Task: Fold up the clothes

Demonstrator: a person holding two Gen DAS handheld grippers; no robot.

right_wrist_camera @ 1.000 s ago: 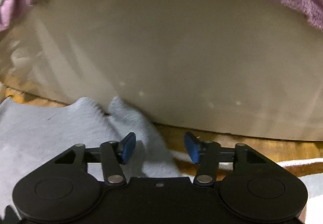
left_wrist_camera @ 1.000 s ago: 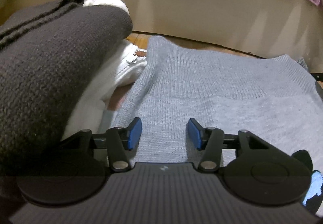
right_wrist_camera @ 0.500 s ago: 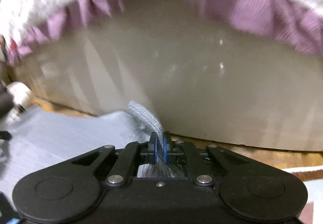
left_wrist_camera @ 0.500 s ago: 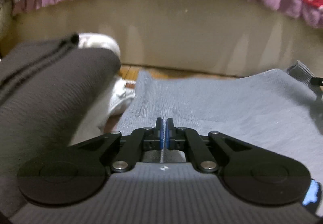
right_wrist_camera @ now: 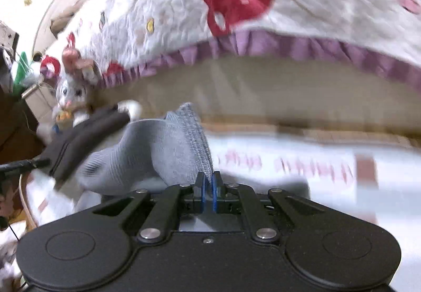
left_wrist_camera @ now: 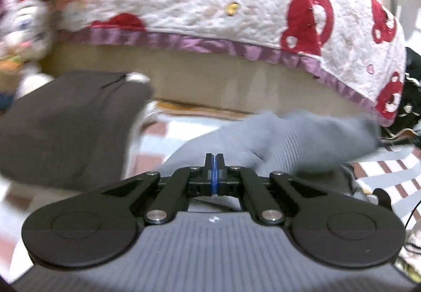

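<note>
Sweater (left_wrist_camera: 302,139), pinched by left tool (left_wrist_camera: 214,160), right tool (right_wrist_camera: 208,178)

Dark folded pile (left_wrist_camera: 65,126) blocks left; bed base (left_wrist_camera: 223,89) ahead

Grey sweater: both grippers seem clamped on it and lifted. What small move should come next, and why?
Probably carry the pinched edge forward and lower it. Both the left gripper and right gripper are shut on the grey sweater, which hangs bunched above the checked mat, beside the folded dark garment.
</note>
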